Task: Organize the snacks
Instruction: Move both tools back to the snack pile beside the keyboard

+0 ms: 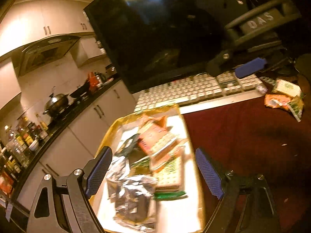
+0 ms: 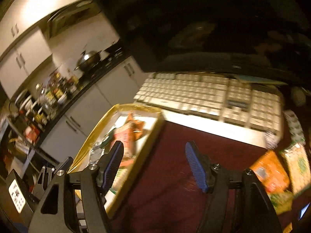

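Note:
A gold-rimmed white tray (image 1: 108, 134) holds several snack packets: silver foil ones (image 1: 132, 190), orange ones (image 1: 153, 136) and green-and-white ones (image 1: 171, 172). My left gripper (image 1: 153, 151) hangs open just above this pile, with nothing between its pads. My right gripper (image 2: 154, 144) stands open and empty over the dark red tabletop (image 2: 175, 155), beside the tray's (image 2: 136, 107) right rim. Loose snacks lie to its right: an orange packet (image 2: 270, 172) and a pale green one (image 2: 297, 167). The left wrist view shows that heap (image 1: 283, 97) at the far right.
A white keyboard (image 1: 194, 91) lies behind the tray under a dark monitor (image 1: 155, 38). To the left runs a kitchen counter with a steel wok (image 1: 56, 103) and several bottles (image 1: 21, 141). The right hand's tool (image 1: 250, 68) hovers over the keyboard.

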